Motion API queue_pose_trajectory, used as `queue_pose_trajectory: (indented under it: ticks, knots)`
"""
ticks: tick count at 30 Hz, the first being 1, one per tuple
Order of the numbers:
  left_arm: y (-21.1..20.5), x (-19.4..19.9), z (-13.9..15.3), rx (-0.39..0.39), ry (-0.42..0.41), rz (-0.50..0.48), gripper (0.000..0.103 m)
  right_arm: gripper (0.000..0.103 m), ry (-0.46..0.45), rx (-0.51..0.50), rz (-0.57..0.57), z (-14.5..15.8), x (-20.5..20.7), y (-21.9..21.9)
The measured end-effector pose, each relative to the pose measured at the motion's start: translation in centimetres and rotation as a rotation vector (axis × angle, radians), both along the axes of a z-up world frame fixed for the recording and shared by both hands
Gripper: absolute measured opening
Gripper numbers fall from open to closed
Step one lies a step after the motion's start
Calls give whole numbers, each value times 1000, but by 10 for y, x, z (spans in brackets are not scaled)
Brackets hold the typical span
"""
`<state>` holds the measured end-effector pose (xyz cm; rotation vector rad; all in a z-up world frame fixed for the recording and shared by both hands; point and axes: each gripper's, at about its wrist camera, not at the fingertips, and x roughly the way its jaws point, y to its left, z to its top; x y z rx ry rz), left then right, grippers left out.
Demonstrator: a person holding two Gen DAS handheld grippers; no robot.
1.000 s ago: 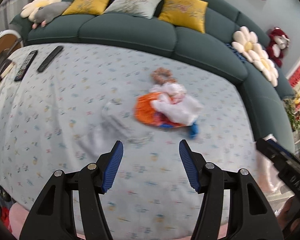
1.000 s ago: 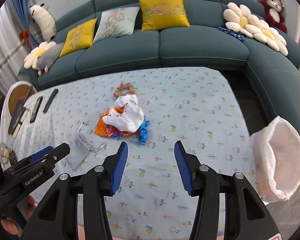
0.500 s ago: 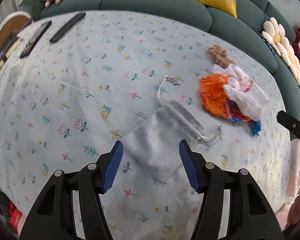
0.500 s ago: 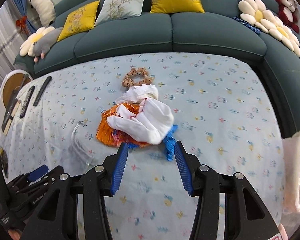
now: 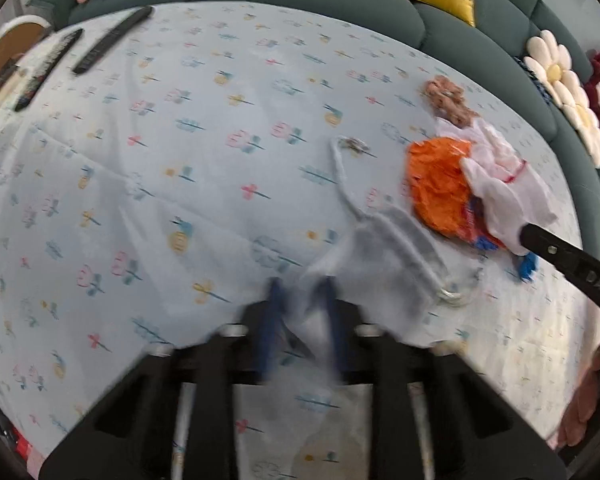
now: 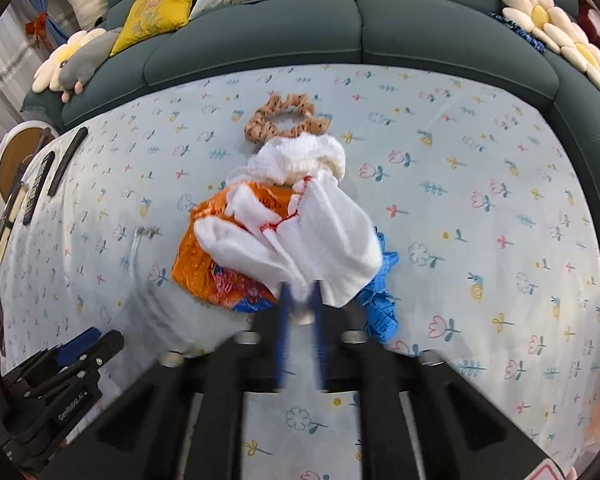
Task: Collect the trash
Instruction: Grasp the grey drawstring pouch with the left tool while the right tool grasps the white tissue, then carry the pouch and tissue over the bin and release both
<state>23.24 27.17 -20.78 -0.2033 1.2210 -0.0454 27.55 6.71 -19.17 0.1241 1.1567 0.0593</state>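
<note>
Left wrist view shows the left hand-held gripper (image 5: 300, 304) with its blue jaws closing on the near corner of a grey drawstring pouch (image 5: 384, 264); motion blur hides whether the pads already pinch the fabric, though cloth does lie between them. Beyond the pouch its cord loops across the flowered tabletop (image 5: 180, 160), and further right sits the trash pile. Right wrist view gives the right hand-held gripper (image 6: 300, 308) nearly shut, its jaws drawn in on the lower edge of a white cloth (image 6: 300, 232) that tops the pile. Under that cloth lie a crumpled orange wrapper (image 6: 204, 264) and a blue scrap (image 6: 380, 304), and a brown scrunchie (image 6: 288, 120) rests just behind, touching the pile. Two remote controls (image 5: 80, 56) lie well apart at the far left corner. As a judgement, the collecting has barely begun: nothing is lifted yet, every scrap is on the tabletop, and the pouch is flat and apparently empty. What remains is raising the pouch, opening it, and moving each piece inside.
</note>
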Motion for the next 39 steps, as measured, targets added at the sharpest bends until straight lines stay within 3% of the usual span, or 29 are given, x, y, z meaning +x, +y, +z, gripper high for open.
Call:
queue_pose_trajectory:
  ticks: [5, 18, 31, 39]
  knots:
    - [-13, -3, 12, 14, -23, -12, 6, 6, -41, 18, 2, 17, -9, -7]
    - [-54, -21, 101, -25, -179, -67, 5, 6, -193, 67, -39, 103, -42, -45]
    - [-157, -45, 195, -90, -320, -199, 5, 6, -364, 59, -148, 192, -97, -139]
    - [-249, -73, 231, -112, -377, -342, 5, 6, -417, 48, -261, 213, -146, -218]
